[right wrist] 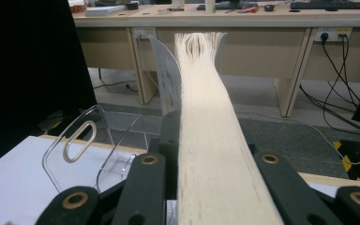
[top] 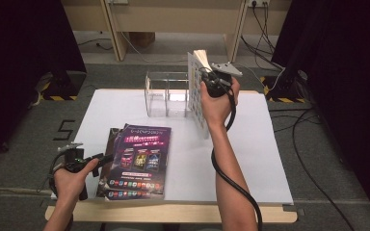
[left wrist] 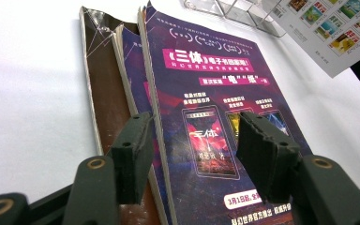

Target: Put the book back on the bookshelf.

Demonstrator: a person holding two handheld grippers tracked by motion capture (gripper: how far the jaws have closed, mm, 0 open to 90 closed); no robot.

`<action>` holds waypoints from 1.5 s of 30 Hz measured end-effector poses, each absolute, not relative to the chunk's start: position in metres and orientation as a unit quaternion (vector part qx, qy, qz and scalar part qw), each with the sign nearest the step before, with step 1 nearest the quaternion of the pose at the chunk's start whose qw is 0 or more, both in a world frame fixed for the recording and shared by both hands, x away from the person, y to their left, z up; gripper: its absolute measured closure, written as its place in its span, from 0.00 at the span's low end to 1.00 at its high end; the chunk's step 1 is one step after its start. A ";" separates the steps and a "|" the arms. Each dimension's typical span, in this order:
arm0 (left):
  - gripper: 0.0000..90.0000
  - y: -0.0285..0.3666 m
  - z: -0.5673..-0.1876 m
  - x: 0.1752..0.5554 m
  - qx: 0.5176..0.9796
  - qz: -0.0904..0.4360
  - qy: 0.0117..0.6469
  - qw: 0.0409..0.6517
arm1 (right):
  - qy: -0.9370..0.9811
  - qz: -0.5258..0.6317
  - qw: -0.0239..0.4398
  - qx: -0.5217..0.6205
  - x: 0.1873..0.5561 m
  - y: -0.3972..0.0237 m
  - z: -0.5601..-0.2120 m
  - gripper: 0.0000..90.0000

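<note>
Paper magazine (top: 198, 91) pinched upright by right tool (top: 211, 77), near clear rack (top: 166, 94).
Pages may fan and catch the rack wall; left tool (top: 107, 157) spread.

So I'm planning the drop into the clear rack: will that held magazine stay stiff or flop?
Probably floppy: the magazine is thin-covered, and its page edges fan apart beyond the right tongs. Gripped upright it seems to hold shape, though the free end may bend. The clear rack looks light, so a nudge might shift it.

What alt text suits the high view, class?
The right gripper holds a magazine upright beside a clear rack on a white table. The left gripper rests at a stack of magazines.
</note>
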State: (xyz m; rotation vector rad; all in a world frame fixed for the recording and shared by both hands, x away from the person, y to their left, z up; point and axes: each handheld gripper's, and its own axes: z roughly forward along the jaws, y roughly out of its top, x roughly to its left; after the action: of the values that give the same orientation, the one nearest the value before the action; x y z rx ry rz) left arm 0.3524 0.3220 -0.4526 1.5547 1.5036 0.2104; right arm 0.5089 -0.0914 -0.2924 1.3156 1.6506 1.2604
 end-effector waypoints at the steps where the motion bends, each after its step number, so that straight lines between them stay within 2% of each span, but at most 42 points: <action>1: 0.50 0.322 -0.453 0.353 0.633 0.086 0.612 0.466 | 0.633 0.483 0.333 0.505 0.510 -0.091 -0.293 0.82; 45: 0.50 0.326 -0.456 0.354 0.631 0.087 0.616 0.463 | 0.622 0.487 0.339 0.511 0.531 -0.089 -0.289 0.82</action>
State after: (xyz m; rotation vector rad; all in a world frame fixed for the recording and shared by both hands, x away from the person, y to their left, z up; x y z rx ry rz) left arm 0.3543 0.3255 -0.4559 1.5523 1.5154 0.2140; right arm 0.5310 -0.0894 -0.2890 1.3313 1.6184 1.2678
